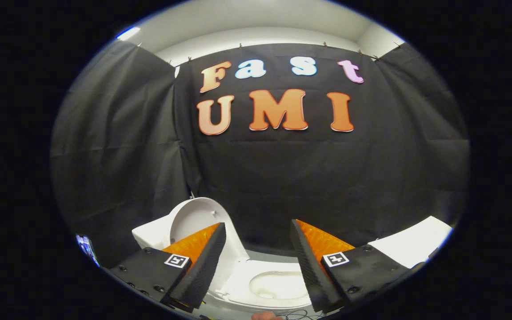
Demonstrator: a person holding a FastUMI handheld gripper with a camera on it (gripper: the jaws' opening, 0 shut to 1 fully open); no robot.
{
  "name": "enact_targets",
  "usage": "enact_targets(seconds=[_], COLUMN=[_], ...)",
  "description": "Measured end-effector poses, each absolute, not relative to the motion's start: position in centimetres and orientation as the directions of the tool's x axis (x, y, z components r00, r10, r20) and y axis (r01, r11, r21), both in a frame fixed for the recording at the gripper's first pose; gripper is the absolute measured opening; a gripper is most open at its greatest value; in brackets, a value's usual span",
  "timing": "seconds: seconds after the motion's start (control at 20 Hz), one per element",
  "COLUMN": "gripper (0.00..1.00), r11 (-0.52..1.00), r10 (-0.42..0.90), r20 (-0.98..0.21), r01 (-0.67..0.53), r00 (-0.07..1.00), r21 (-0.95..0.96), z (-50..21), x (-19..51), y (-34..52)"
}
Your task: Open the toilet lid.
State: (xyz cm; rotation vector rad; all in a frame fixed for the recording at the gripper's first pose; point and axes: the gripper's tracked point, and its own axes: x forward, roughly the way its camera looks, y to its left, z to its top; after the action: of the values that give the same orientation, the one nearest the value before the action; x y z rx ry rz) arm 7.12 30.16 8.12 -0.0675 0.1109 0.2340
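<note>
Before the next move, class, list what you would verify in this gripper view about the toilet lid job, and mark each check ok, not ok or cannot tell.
1. Toilet lid raised: ok, it stands upright beyond the left finger.
2. Bowl exposed: ok, it shows between the fingers.
3. Hand-held gripper released: ok, fingers apart, nothing between them.
4. Fingers clear of the lid: cannot tell, the left finger overlaps it.
5. Lid resting stably against its support: cannot tell, its hinge is hidden.
6. Cables below the fingers out of the way: cannot tell.
</note>
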Motion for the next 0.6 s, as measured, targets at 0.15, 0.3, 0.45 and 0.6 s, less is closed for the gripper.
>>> enact_targets(seconds=[0.15,0.3,0.45,0.6], gripper=[0.94,0.94,0.94,0.94], r11=[0.98,0.988,0.994,0.995], r10=[0.186,0.134,0.08,-0.006], r20=[-0.093,-0.07,-0.04,0.009], r01=[-0.191,-0.139,-0.083,0.007], r00=[0.978,0.989,0.996,1.0], r21=[-0.048,-0.07,-0.066,-0.096], z=[9.4,10.1,9.6,7.9], x=[7.4,6.9,5.3,3.3], y=[24.2,17.8,12.3,6.2])
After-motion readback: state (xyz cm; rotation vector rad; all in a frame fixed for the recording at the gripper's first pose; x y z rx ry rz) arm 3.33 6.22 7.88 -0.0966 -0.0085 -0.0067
